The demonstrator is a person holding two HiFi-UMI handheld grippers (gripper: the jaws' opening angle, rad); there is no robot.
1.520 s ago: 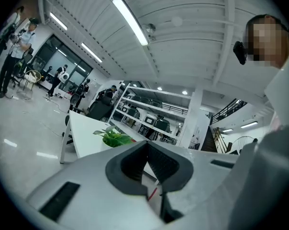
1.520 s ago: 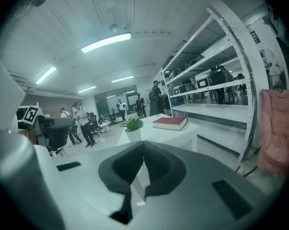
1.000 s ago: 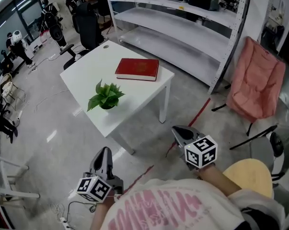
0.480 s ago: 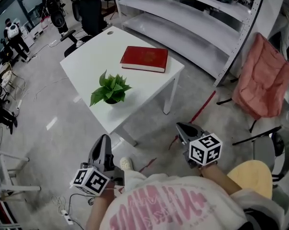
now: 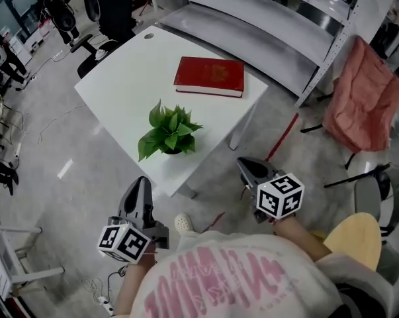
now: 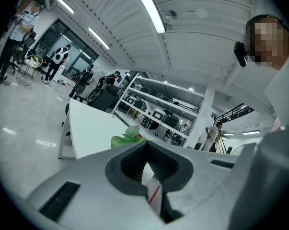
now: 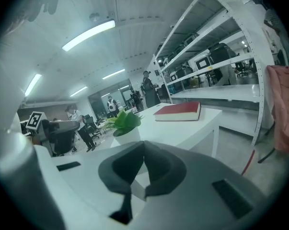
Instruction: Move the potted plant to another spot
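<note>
Left gripper point(image 5: 141, 185) and right gripper point(image 5: 246, 167) are both closed and empty, off the white square tabletop point(image 5: 116, 88). A leafy green potted plant point(image 5: 171, 132) stands by its near corner, with bare surface to the left.

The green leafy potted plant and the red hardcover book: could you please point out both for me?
Green leafy potted plant point(image 5: 171, 132), head view, on its leaves.
Red hardcover book point(image 5: 210, 75), head view, middle of its cover.

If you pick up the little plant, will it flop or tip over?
The leaves look thin and bendy, so they'd probably flop if grabbed. The small white pot looks stiff and probably light; pushed high, it might tip.
</note>
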